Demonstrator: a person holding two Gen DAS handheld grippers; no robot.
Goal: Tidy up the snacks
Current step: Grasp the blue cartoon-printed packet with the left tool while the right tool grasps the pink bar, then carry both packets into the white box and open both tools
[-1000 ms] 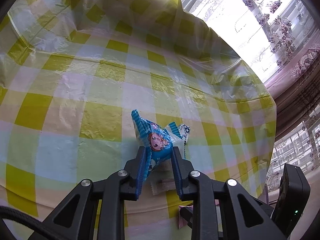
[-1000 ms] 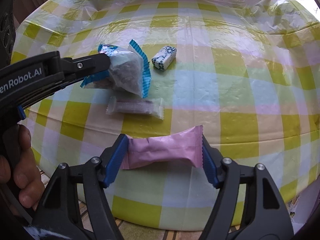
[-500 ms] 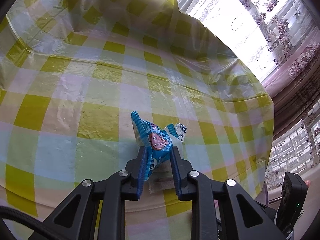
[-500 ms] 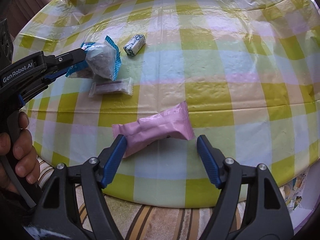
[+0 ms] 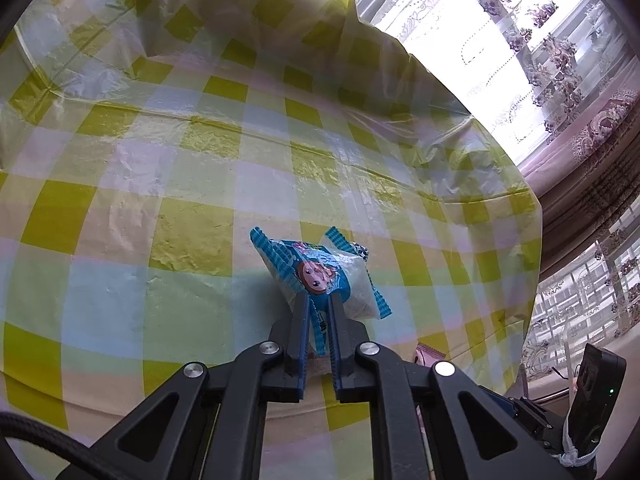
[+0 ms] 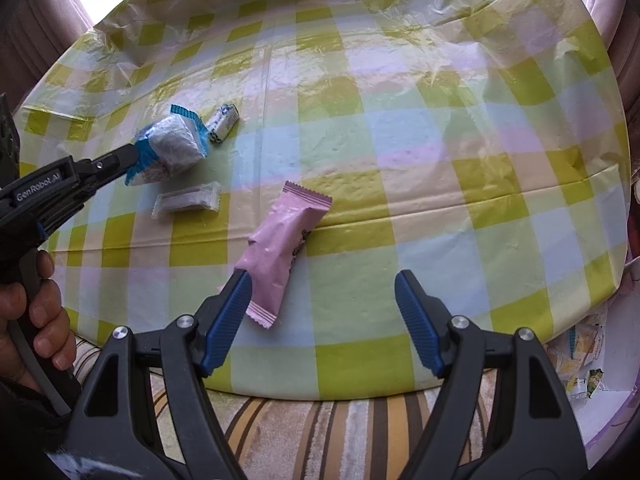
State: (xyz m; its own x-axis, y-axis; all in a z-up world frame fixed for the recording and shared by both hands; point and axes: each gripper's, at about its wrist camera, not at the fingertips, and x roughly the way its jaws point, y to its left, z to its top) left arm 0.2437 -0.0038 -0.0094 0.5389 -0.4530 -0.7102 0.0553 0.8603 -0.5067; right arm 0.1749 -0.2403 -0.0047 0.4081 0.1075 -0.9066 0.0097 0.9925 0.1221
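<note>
The left hand-held gripper [image 5: 318, 312] pinches the blue packet [image 5: 316, 276] above the bench [image 6: 400, 140]; the right hand-held gripper [image 6: 324, 312] gapes wide, holding nothing, its left finger touching the pink bar [image 6: 284, 240]; a clear packet [image 6: 188, 202] lies nearby.

bright daylight | window [image 5: 480, 20] blown out | tablecloth [image 6: 360, 60] glare | fisheye-warped edges

Pink wrapper [image 5: 430, 354] mostly hidden behind left gripper [image 5: 319, 312], print on small white candy [image 6: 224, 123] unreadable, paper scraps [image 6: 580, 360] cut off at right edge.
</note>
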